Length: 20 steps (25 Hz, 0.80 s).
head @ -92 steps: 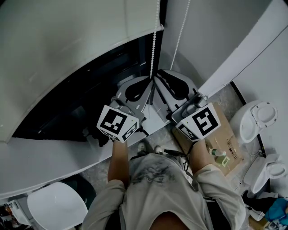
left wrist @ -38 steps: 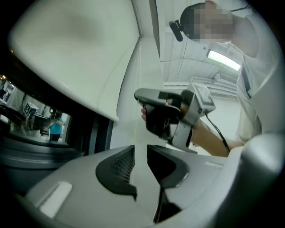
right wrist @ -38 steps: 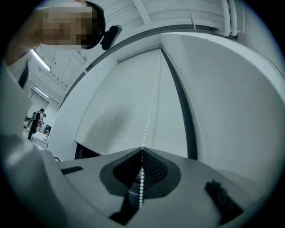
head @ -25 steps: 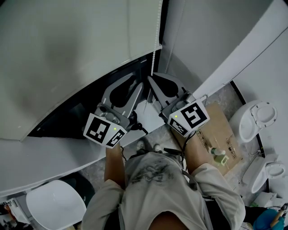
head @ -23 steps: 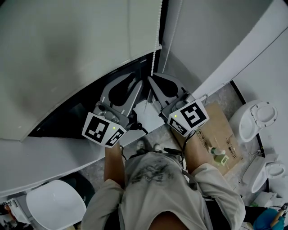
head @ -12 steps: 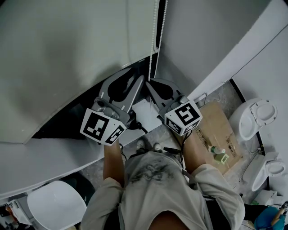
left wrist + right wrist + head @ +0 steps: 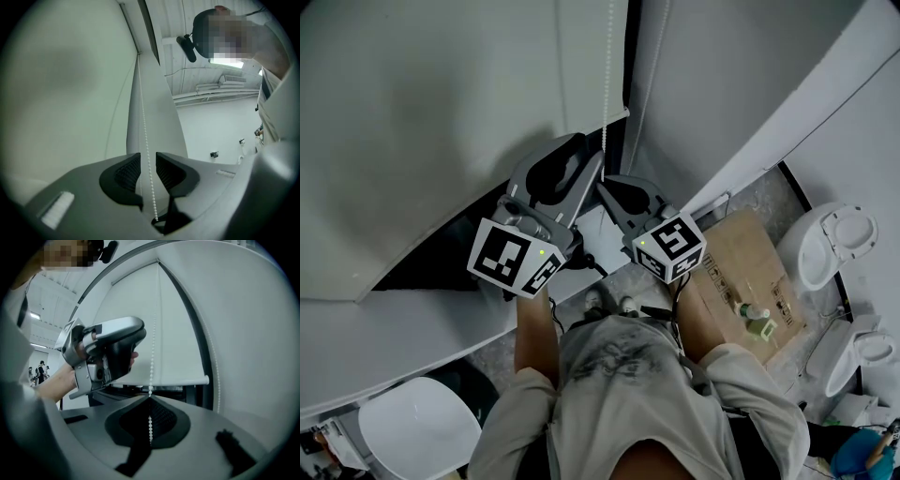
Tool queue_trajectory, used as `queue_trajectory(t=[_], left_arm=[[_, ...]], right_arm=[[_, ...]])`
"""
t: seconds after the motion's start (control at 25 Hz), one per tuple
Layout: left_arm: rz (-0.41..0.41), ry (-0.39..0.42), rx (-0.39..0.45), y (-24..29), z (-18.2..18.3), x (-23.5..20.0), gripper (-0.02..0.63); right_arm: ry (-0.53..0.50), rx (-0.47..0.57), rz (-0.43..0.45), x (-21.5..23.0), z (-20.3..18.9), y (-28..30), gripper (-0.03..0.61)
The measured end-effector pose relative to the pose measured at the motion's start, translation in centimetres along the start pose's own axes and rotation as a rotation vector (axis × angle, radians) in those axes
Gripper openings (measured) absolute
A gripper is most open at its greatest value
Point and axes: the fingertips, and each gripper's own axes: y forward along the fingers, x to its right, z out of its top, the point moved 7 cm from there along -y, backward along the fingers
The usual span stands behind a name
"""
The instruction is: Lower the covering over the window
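A white roller blind (image 7: pixel 441 141) hangs over the dark window (image 7: pixel 441 251), and its bottom bar (image 7: pixel 187 380) sits part-way down the glass. The white bead chain (image 7: pixel 607 94) hangs beside the blind's right edge. My left gripper (image 7: pixel 586 150) points slightly upward at the chain. Its jaws have just been opening and stand open, with the bead chain (image 7: pixel 144 126) running free between the pads of the left gripper (image 7: pixel 147 157). My right gripper (image 7: pixel 605 185) is just below it. In its own view the right gripper (image 7: pixel 150 398) is shut on the bead chain (image 7: pixel 152 357).
The white sill (image 7: pixel 403 323) runs below the window. A cardboard box (image 7: pixel 741 267) with a green bottle (image 7: pixel 759 328) lies on the floor at right, next to white seats (image 7: pixel 834 248). Another white seat (image 7: pixel 417 431) is at lower left. The wall corner (image 7: pixel 712 84) is close.
The right gripper has come down with the chain. The blind's bottom bar is lower over the window. The left gripper has stayed up at the chain, with its jaws spread wider.
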Motion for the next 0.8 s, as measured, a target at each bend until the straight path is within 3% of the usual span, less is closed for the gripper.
queue_trajectory(t=[0.4, 0.48, 0.56, 0.8], left_arm=[[-0.011, 0.018, -0.008, 1.5, 0.3, -0.1, 0.113], [-0.008, 0.035, -0.015, 1.8, 0.1, 0.0, 0.094], [-0.002, 0.053, -0.024, 2.0, -0.2, 0.1, 0.023], [0.004, 0.048, -0.018, 2.2, -0.5, 0.4, 0.017]], right_arm=[[0.018, -0.013, 0.009, -0.6, -1.1, 0.3, 0.017], [0.016, -0.014, 0.010, -0.6, -1.3, 0.4, 0.017], [0.012, -0.017, 0.012, -0.7, -1.5, 0.4, 0.017], [0.003, -0.024, 0.013, -0.6, -1.4, 0.3, 0.017]])
